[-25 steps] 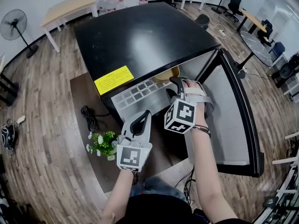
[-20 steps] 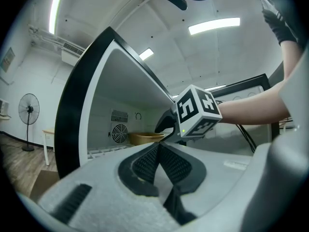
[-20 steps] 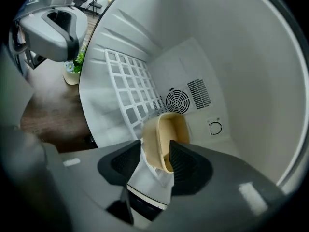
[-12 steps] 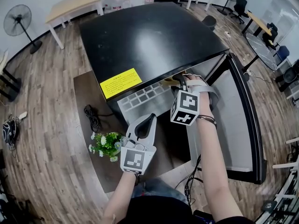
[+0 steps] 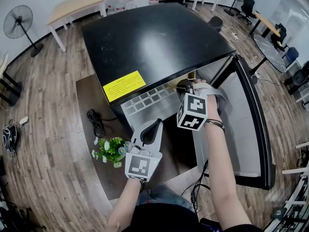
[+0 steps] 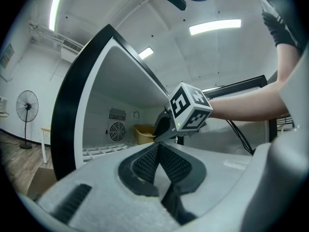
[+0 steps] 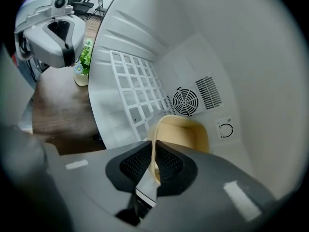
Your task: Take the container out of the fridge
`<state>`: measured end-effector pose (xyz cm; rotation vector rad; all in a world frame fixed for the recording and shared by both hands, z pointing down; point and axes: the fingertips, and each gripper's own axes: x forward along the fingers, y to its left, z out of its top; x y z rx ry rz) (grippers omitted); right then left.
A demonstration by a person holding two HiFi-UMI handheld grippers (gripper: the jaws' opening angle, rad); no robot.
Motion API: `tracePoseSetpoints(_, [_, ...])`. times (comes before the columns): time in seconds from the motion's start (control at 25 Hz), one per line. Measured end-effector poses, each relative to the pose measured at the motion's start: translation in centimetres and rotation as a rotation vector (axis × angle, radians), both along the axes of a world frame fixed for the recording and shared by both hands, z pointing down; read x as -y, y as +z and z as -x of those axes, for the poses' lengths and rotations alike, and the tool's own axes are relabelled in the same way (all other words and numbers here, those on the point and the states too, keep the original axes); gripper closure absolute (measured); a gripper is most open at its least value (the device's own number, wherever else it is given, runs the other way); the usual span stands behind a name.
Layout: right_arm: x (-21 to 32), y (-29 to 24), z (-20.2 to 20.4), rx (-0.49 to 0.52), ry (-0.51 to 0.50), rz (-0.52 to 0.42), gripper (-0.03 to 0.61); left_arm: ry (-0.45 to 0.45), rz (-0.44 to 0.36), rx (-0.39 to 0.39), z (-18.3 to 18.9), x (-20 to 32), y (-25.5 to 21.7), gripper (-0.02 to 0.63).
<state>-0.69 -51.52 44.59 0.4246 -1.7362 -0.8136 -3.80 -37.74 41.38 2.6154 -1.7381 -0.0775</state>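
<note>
A cream-yellow container (image 7: 182, 131) stands at the back of the open fridge (image 5: 154, 37), beside the white wire shelf (image 7: 130, 91). My right gripper (image 7: 153, 152) reaches down into the fridge. Its jaws have just been closing, and its pads now press on the container's near wall. From the head view only a yellow sliver of the container (image 5: 175, 85) shows past the right gripper (image 5: 186, 85). My left gripper (image 5: 153, 123) hangs outside in front of the fridge, pointing level, with its pads (image 6: 170, 162) together and nothing between them.
The fridge door (image 5: 241, 124) stands wide open on the right. A small potted plant (image 5: 108, 149) and a black cable (image 5: 94, 122) lie on the brown mat left of the fridge. A fan (image 5: 19, 21) and a table (image 5: 72, 6) stand far behind.
My right gripper has pushed a little deeper into the fridge, up to the container. The left gripper has stayed where it was.
</note>
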Motion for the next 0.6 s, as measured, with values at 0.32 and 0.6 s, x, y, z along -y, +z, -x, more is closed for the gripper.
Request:
tracePoseSetpoints(0.32, [-2.2, -0.3, 0.0, 0.072, 0.005, 0.058, 0.548, 0.001, 0.01, -0.007, 0.0, -0.9, 0.0, 0.607])
tracePoseSetpoints(0.6, [-5.8, -1.1, -0.4, 0.247, 0.049, 0.087, 0.548, -0.014, 0.016, -0.003, 0.8, -2.1, -0.2, 0.607])
